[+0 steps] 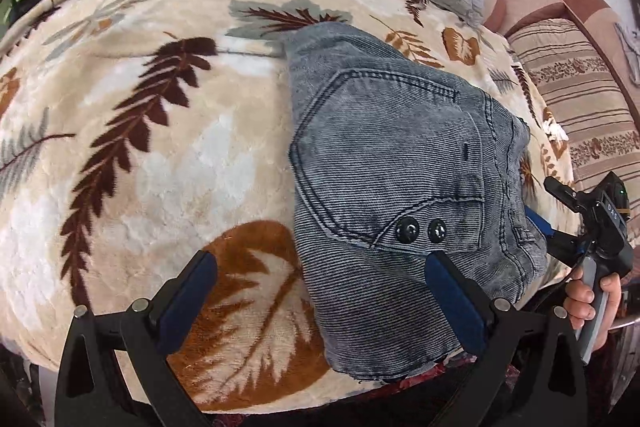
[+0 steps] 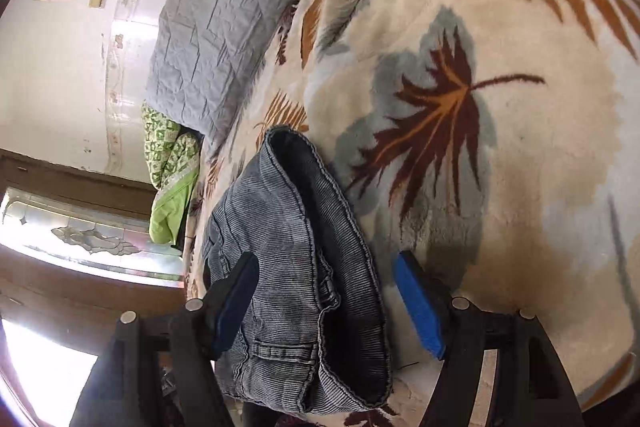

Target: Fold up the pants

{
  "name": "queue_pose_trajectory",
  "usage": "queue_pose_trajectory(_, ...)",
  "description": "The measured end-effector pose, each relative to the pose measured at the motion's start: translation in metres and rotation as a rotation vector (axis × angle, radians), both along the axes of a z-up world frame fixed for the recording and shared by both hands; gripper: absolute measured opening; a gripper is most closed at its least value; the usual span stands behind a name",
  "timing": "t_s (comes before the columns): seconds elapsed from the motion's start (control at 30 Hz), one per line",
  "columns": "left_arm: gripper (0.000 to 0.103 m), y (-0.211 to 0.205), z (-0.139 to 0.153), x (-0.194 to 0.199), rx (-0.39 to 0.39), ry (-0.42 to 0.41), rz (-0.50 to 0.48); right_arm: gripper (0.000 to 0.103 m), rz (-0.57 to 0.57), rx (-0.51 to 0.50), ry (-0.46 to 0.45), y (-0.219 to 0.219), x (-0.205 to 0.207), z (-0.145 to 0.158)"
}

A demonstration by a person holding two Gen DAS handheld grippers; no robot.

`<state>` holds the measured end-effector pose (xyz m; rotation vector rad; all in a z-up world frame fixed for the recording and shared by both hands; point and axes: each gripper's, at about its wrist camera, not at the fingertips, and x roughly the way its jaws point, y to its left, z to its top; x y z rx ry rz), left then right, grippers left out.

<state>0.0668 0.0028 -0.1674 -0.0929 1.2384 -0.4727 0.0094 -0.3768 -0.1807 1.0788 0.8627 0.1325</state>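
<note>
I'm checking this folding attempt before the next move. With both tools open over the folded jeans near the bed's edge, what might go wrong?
1. The jeans lie close to the blanket's near edge; a tug toward the person may drag them off.
2. The right tool straddles bunched layers near the waistband, so it may pinch only some of them and spoil the fold.
3. The left tool has one finger over plush blanket and may catch it too.
</note>
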Motion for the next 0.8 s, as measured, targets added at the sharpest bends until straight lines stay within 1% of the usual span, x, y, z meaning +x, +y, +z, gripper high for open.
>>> queue_pose_trajectory(0.1,0.103,-0.005,-0.006,0.002,-0.023,0.022,-0.036,0.074,0.05,-0.004,-0.009,0.007,0.006,0.001)
queue_pose_trajectory(0.27,0.103,-0.013,-0.002,0.0,-0.012,-0.012,-0.064,0.075,0.183,0.05,-0.043,0.026,0.021,-0.001)
queue_pose_trajectory(0.3,0.103,-0.016,0.0,-0.001,0.003,-0.027,-0.067,0.075,0.21,0.062,-0.048,0.031,0.024,-0.002)
queue_pose_trajectory(0.33,0.103,-0.021,0.001,-0.001,0.037,-0.047,-0.071,0.075,0.236,0.062,-0.05,0.035,0.027,-0.003)
queue_pose_trajectory(0.4,0.103,-0.034,0.004,-0.004,0.137,-0.105,-0.076,0.075,0.28,0.016,-0.054,0.047,0.031,0.0)
queue_pose_trajectory(0.43,0.103,-0.038,0.005,-0.006,0.171,-0.128,-0.082,0.075,0.298,0.006,-0.062,0.052,0.033,0.001)
queue_pose_trajectory(0.47,0.103,-0.045,0.006,-0.009,0.221,-0.159,-0.093,0.076,0.331,0.019,-0.065,0.06,0.037,0.0)
queue_pose_trajectory(0.5,0.103,-0.052,0.007,-0.012,0.266,-0.189,-0.108,0.076,0.344,0.004,-0.067,0.065,0.039,0.001)
queue_pose_trajectory(0.57,0.103,-0.06,0.01,-0.015,0.313,-0.233,-0.129,0.08,0.364,-0.037,-0.074,0.073,0.042,0.002)
queue_pose_trajectory(0.67,0.103,-0.066,0.011,-0.017,0.343,-0.268,-0.16,0.083,0.366,-0.039,-0.081,0.077,0.046,0.001)
queue_pose_trajectory(0.8,0.103,-0.066,0.008,-0.011,0.338,-0.258,-0.156,0.083,0.362,-0.037,-0.088,0.081,0.051,0.0)
